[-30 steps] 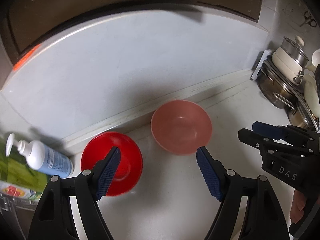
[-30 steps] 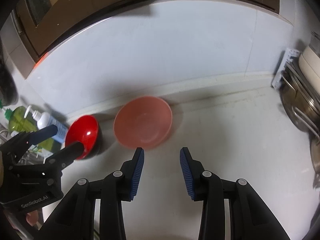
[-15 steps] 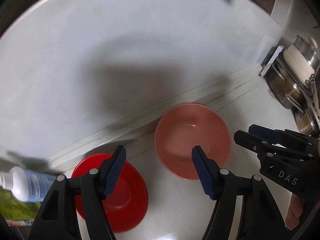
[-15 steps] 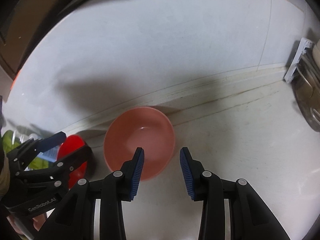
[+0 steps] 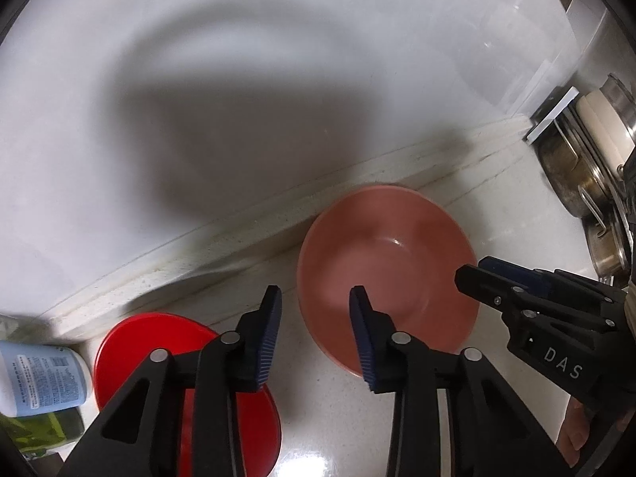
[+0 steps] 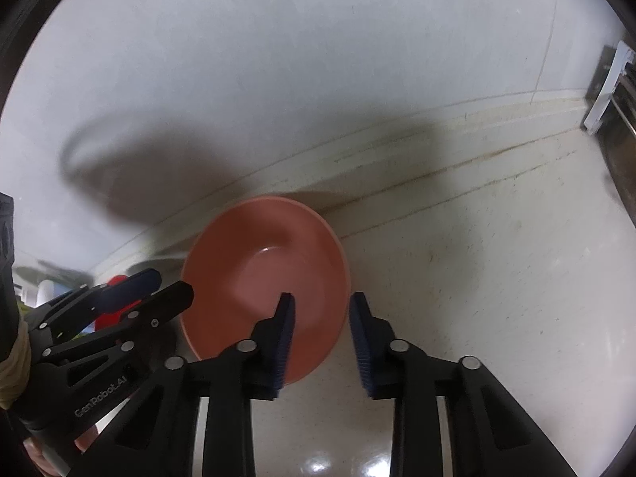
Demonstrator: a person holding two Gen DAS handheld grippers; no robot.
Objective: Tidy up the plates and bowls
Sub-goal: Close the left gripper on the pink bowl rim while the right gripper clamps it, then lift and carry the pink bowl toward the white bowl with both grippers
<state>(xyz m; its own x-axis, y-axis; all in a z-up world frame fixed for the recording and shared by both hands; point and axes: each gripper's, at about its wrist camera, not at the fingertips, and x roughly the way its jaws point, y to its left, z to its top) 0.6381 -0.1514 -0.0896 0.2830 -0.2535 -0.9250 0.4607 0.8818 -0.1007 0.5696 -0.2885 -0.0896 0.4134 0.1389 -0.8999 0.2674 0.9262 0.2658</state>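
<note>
A pink bowl (image 5: 389,262) (image 6: 262,262) stands upright on the pale counter next to the wall ledge. Left of it sits a red bowl (image 5: 131,346) (image 6: 117,280), partly hidden behind my left gripper. The left gripper (image 5: 314,302) (image 6: 167,286) straddles the pink bowl's left rim. Its jaws are closing, and the pads stand apart from the rim. The right gripper (image 6: 320,306) (image 5: 477,274) straddles the right rim, one finger inside the bowl and one outside. Its jaws are closing too, with a gap still showing.
A white pump bottle (image 5: 39,377) lies at the far left beside green packaging. Steel pots and lids (image 5: 576,167) crowd a rack at the right edge (image 6: 612,91). The white wall rises just behind the bowls. Bare counter (image 6: 477,278) stretches right of the pink bowl.
Both grippers have come down and closer to the pink bowl, one on each side. Their jaws have narrowed, the left one by a lot. Neither bowl has moved.
</note>
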